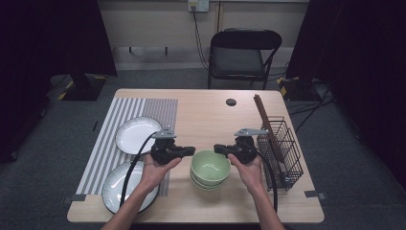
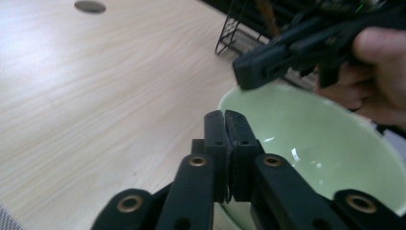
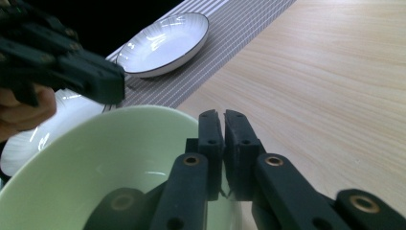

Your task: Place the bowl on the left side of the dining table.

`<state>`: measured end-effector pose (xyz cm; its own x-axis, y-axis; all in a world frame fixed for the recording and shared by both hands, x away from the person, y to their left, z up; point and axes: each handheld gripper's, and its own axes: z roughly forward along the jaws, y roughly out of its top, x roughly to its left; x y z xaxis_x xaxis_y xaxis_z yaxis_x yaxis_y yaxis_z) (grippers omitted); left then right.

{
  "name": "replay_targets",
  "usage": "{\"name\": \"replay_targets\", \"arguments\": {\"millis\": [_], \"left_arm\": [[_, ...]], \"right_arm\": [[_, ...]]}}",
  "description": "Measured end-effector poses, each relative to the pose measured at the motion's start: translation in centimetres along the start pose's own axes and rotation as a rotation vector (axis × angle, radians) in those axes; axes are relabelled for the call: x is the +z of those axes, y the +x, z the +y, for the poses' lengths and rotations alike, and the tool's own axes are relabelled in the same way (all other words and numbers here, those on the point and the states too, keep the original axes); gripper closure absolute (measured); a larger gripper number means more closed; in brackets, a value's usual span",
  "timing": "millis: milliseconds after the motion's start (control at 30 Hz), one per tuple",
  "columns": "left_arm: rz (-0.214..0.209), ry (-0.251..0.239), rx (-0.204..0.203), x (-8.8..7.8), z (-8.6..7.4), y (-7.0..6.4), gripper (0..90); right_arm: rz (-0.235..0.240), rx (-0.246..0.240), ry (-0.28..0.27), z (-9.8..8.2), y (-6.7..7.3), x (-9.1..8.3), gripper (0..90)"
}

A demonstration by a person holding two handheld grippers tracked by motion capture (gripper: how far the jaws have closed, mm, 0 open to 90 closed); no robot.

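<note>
Bowl stack (image 1: 209,168): count of bowls beneath the top one cannot be read from the high view. In the left gripper view the bowl (image 2: 316,143) is cut off by the bottom and right edges — its base is hidden. In the right gripper view its rim (image 3: 95,125) runs off the left and bottom edges. Near plate (image 1: 115,184): partly covered by the left forearm. Rack (image 1: 282,146) contents — brown sticks, too small to identify. Dark disc (image 1: 231,102) on the table: nature unclear.
</note>
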<state>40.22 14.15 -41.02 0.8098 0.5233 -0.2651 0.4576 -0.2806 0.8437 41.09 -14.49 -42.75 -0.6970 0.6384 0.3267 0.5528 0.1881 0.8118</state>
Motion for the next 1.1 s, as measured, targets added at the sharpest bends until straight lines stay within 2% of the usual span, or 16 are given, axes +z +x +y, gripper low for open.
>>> {"name": "replay_targets", "arguments": {"millis": [67,100,167,200,300,433,567,767,833,900,967,1000,1100], "left_arm": [[-0.007,0.012,-0.01,0.2,0.2,0.1,83.6],[-0.019,0.01,-0.012,0.4,0.2,0.2,83.6],[-0.008,0.035,0.002,0.9,0.1,0.1,85.5],[-0.017,0.039,-0.007,1.2,0.0,0.2,85.5],[0.012,0.069,0.0,1.5,-0.1,0.2,87.2],[-0.001,0.072,-0.022,1.9,-0.5,0.6,86.6],[-0.002,0.076,-0.022,2.0,-0.5,0.6,86.5],[-0.023,0.08,-0.032,2.3,-0.3,1.0,86.1],[-0.015,0.075,-0.03,2.2,-0.3,0.8,85.8],[-0.007,0.066,-0.012,1.9,-0.2,0.6,81.0],[-0.023,0.043,-0.004,1.5,-0.1,0.2,76.0],[-0.035,0.029,0.018,1.1,0.0,-0.1,75.4],[-0.044,0.017,0.038,0.6,0.3,-1.2,69.7]], "right_arm": [[0.002,-0.008,0.01,-0.3,-0.1,0.1,83.9],[0.002,-0.008,0.01,-0.3,-0.1,0.1,83.9],[0.001,-0.004,0.001,-0.5,0.0,0.0,84.5],[0.001,-0.004,0.001,-0.5,0.0,0.0,84.5],[-0.001,-0.004,0.003,-0.2,0.2,-0.1,85.9],[0.008,-0.007,0.01,-0.1,0.3,0.1,85.2],[0.008,-0.009,0.011,-0.2,0.3,0.1,85.4],[0.026,0.021,-0.005,-0.6,-0.1,0.1,85.8],[0.024,0.026,-0.005,-0.6,-0.1,0.1,85.9],[0.023,0.024,-0.005,-0.6,-0.1,0.1,85.8],[0.024,0.027,-0.009,-0.7,-0.1,0.0,85.8],[0.024,0.026,-0.01,-0.7,-0.1,0.1,85.7],[0.022,0.023,-0.009,-0.7,-0.1,0.1,85.7]]}}
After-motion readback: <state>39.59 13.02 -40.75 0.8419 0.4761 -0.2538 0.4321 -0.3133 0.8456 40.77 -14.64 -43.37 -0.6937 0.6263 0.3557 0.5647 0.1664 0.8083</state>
